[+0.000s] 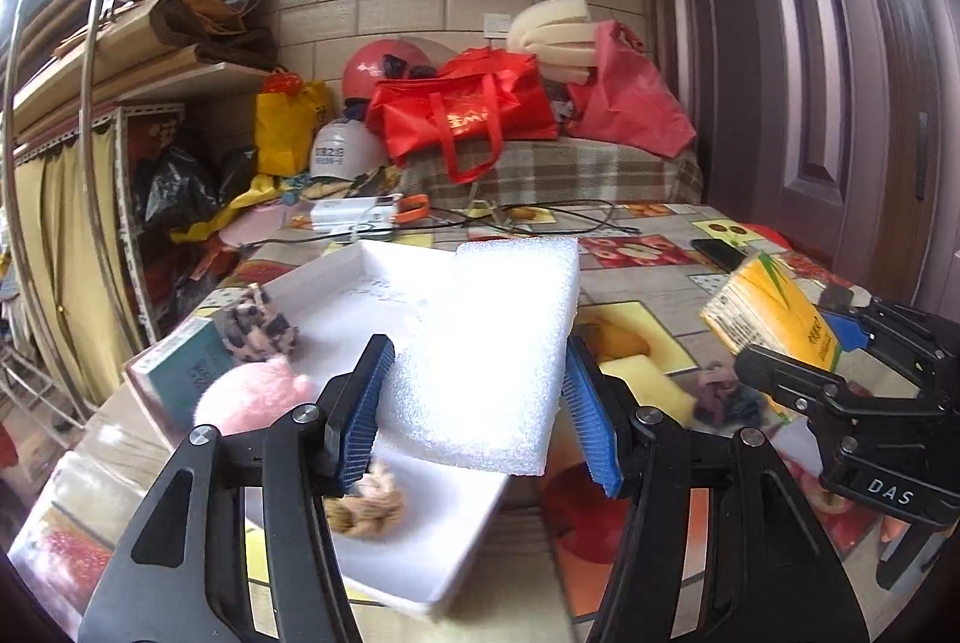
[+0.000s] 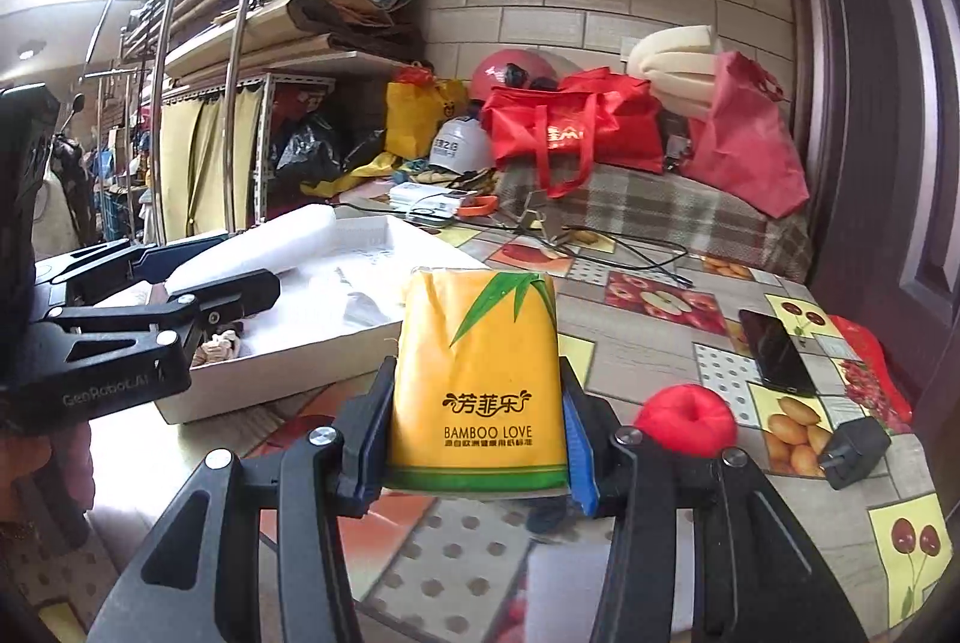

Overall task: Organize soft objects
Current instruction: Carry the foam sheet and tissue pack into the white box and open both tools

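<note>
One red ball (image 2: 686,420) beside phone (image 2: 776,352)

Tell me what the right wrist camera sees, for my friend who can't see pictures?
The right claw grips a yellow tissue pack marked "BAMBOO LOVE" above a table with a fruit-patterned cloth. To the left, the left claw holds a white foam block over a white tray; a red plush apple and a black phone lie to the right.
</note>
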The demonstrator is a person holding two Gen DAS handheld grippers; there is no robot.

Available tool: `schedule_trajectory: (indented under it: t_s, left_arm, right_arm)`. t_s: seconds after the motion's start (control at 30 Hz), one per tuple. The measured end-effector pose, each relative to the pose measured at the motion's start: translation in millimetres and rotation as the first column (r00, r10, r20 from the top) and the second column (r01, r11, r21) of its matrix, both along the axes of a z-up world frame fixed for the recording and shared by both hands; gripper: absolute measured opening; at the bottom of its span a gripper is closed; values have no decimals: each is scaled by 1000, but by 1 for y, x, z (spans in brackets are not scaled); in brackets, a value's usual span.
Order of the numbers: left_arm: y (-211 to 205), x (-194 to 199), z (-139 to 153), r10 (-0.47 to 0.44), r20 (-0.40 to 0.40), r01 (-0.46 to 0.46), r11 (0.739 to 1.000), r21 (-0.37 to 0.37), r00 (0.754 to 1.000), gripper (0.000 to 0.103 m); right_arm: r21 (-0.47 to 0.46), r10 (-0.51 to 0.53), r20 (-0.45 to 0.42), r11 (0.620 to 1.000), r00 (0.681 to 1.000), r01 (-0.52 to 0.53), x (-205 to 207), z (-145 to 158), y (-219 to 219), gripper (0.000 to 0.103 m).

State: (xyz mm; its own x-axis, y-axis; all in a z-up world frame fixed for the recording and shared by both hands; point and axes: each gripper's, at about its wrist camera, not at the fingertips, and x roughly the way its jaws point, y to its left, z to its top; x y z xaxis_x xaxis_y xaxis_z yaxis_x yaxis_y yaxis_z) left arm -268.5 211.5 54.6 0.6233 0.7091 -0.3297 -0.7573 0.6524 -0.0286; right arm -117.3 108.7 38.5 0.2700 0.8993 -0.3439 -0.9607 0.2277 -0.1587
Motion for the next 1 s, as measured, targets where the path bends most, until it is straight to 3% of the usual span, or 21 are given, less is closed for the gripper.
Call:
schedule_trajectory:
  t_s: [0.2,0.53,0.73,0.97,1.0]
  left_arm:
    - [44,-35,-4,116,3,-116,993,-22,993,57]
    - [81,-30,-8,126,-56,-126,992,-5,991,58]
    - [112,-30,-10,137,-51,-141,986,-85,989,58]
    - [119,-19,-12,126,-87,-133,988,-84,988,58]
    - [122,-20,-12,137,-86,-145,985,-96,987,63]
  right_arm:
    - [-20,53,-12,998,999,-53,-23,-3,36,47]
    - [-49,101,-67,993,993,-104,-51,-7,97,47]
    - [-123,83,-131,987,988,-100,-51,-11,137,48]
    - [-202,30,-165,977,986,-63,-40,-18,169,51]
    - [-206,20,-163,977,986,-54,-39,-19,170,51]
